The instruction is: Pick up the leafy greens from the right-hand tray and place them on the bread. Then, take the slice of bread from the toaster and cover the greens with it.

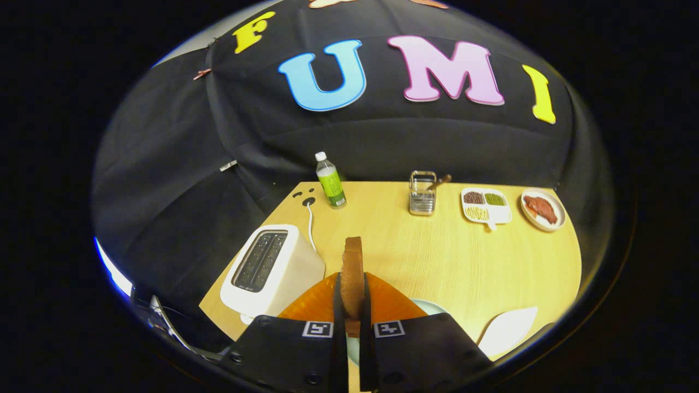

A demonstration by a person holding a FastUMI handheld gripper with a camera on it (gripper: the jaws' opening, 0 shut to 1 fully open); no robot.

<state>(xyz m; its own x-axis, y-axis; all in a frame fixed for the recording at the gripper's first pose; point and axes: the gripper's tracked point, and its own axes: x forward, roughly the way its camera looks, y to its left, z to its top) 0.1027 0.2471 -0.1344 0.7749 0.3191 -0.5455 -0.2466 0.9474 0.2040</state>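
Note:
A brown slice of bread stands on edge between my fingers, and my gripper is shut on it above the wooden table. The white toaster stands just left of the fingers, its two slots showing dark. A pale plate peeks out right behind the fingers, mostly hidden. A white tray shows at the near right, past the right finger; I cannot see greens on it.
Along the table's far edge stand a green-labelled bottle, a wire cutlery holder, a divided white dish and a plate with reddish meat. The toaster's white cord runs to the back.

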